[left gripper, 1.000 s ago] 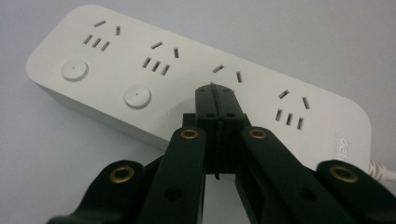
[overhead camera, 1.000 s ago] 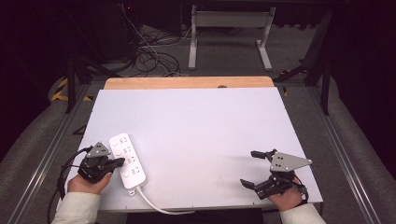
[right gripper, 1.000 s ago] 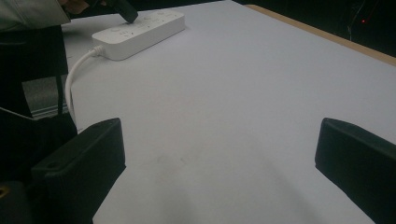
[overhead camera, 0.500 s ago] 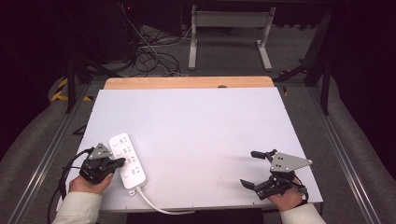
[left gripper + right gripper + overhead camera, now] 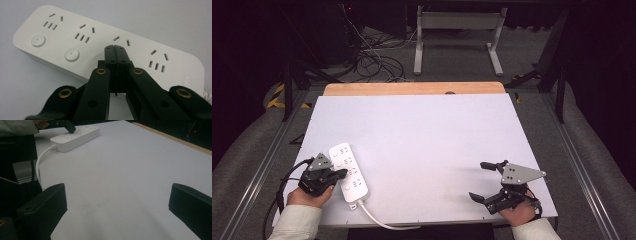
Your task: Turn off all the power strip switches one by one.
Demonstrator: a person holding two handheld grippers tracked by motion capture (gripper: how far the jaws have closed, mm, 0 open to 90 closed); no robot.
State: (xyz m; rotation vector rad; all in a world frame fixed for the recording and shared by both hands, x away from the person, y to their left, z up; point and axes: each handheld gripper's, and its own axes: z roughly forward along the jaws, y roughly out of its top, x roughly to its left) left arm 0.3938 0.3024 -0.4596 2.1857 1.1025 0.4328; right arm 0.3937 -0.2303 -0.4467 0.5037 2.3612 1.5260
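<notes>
Contact looks made: the left gripper [image 5: 115,47], jaws pressed together with nothing between, rests its tips on the power strip [image 5: 348,171] at the table's [image 5: 427,140] near-left corner, likely pressing a switch button, while the right gripper [image 5: 486,181] waits wide open, well apart.

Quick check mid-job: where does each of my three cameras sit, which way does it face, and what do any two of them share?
High view: above the person's side, facing forward and down on the table; both hands show, with left gripper and right gripper.
Left gripper view: rides that gripper, looking along shut jaws at the power strip.
Right gripper view: looks across the table between open jaws.
All three share the power strip.
</notes>
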